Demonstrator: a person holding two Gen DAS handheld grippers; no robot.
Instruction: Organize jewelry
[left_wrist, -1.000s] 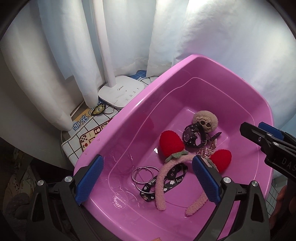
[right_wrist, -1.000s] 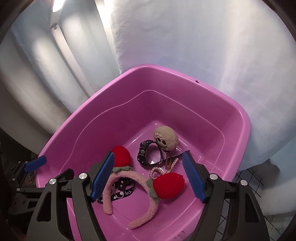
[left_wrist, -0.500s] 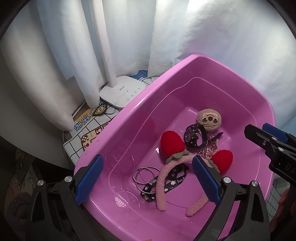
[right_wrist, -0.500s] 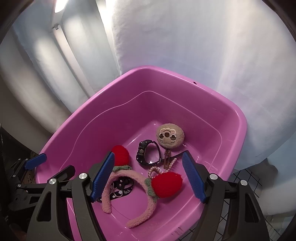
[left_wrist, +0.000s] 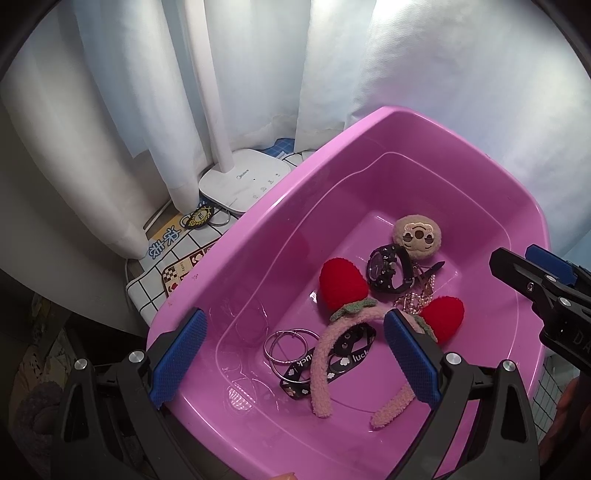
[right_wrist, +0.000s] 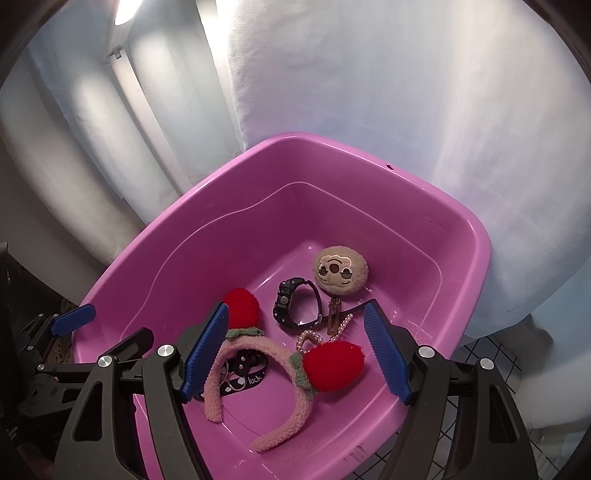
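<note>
Both grippers have drawn back slightly, left gripper (left_wrist: 293, 354) and right gripper (right_wrist: 295, 349) released and empty above the pink tub (left_wrist: 406, 122), where headband (right_wrist: 258, 354), watch (right_wrist: 295, 306) and hoops (left_wrist: 286, 345) lie ahead of the jaws, apparently stowed; keychain (left_wrist: 199, 218) remains outside.

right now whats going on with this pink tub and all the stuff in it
A person holds a gripper in each hand over a pink tub of accessories. Both the left gripper and the right gripper are open and hold nothing. In the tub lie a fuzzy headband with red strawberries, a black watch, a round plush face, silver hoops and a black strap. Nothing is being gripped.
</note>
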